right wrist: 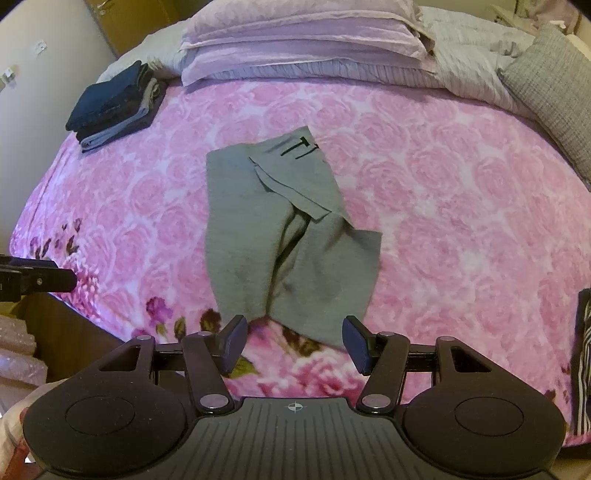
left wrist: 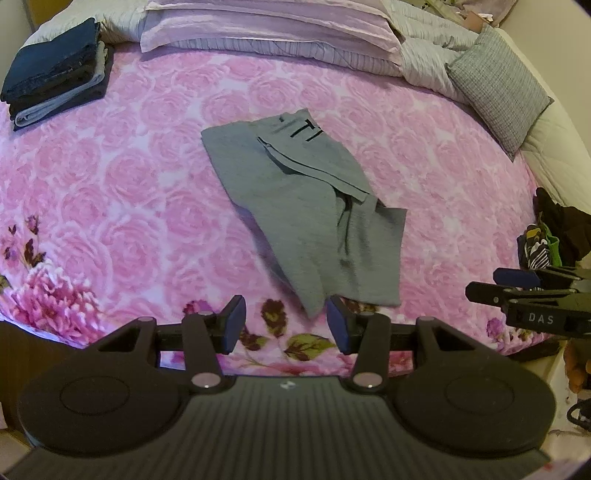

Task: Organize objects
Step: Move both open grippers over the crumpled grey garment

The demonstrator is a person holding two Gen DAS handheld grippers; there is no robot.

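A grey garment [left wrist: 295,206] with black lettering lies half folded in the middle of the pink rose bedspread [left wrist: 110,177]; it also shows in the right wrist view [right wrist: 284,236]. My left gripper [left wrist: 285,325] is open and empty just short of its near corner. My right gripper [right wrist: 293,345] is open and empty at its near edge, and shows from the side in the left wrist view [left wrist: 517,284]. A stack of folded dark clothes [left wrist: 55,77] sits at the far left of the bed [right wrist: 114,107].
Lilac pillows [left wrist: 266,26] and a grey cushion [left wrist: 498,96] lie at the head of the bed. A heap of unfolded clothes [left wrist: 550,236] sits at the right edge. A striped garment [right wrist: 583,362] lies at the right.
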